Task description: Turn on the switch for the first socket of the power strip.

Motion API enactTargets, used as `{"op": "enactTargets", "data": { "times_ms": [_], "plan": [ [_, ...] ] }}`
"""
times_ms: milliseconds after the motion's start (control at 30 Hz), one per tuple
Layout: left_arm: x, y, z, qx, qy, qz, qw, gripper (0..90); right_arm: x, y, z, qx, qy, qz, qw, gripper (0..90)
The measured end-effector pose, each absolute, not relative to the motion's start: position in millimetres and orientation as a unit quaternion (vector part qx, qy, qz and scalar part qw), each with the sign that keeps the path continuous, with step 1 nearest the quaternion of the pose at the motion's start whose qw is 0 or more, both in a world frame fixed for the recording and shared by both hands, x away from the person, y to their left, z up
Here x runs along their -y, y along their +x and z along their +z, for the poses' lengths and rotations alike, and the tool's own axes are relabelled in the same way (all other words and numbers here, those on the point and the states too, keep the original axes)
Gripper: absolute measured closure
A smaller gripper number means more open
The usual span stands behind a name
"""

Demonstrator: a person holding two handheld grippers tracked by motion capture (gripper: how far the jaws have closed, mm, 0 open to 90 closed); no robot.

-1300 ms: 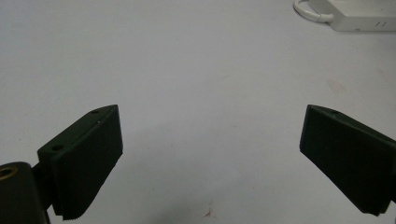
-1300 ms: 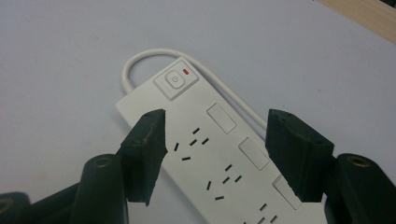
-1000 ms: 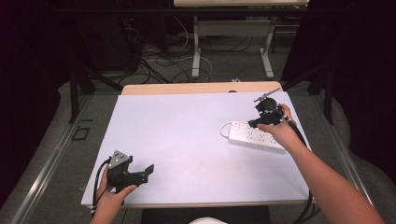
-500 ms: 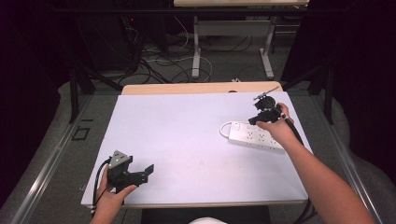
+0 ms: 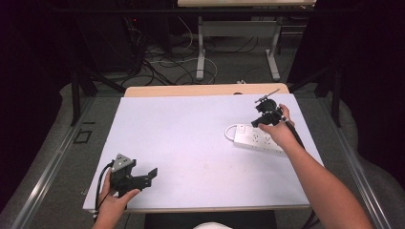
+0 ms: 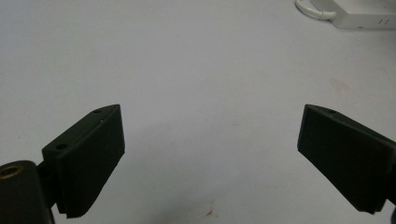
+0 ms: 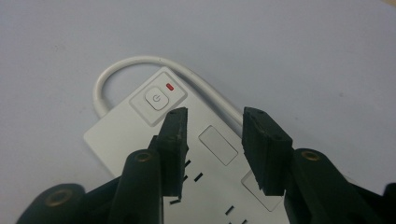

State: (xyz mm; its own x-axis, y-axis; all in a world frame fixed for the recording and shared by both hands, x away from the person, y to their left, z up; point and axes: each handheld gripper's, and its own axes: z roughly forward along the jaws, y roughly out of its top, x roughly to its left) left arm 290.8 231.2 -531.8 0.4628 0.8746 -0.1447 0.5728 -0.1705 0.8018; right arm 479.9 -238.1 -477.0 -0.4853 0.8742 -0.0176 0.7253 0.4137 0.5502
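While my left tool (image 5: 152, 172) rests wide open on the white worktop (image 5: 181, 129), my right tool (image 7: 212, 135) hovers partly open, gripping nothing, with the power strip (image 7: 187, 140) just beneath.

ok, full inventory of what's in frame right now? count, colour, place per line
power strip: 1, white, right side of the mat, under the right gripper
power button: 1, white, at the strip's cable end, small red light beside it
strip cable: 1, white, loops out of that end and runs back along the strip
mat: 1, white, covers most of the table
table: 1, light wood, edge showing beyond the mat's far side
floor cables: several, dark and white, on the floor behind the table
left gripper: 1, black, near left of mat, jaws wide apart, empty
right gripper: 1, black, over the strip, jaws slightly apart, empty
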Motion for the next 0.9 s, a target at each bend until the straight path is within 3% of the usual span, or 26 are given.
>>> {"op": "enactTargets", "data": {
  "times_ms": [900],
  "plan": [
    [-231, 291, -533, -0.487, 0.745, 0.178, 0.42, 8.5, 232, 497, -501, -0.836, 0.494, 0.208, 0.12, 88.0]
  ]
}}
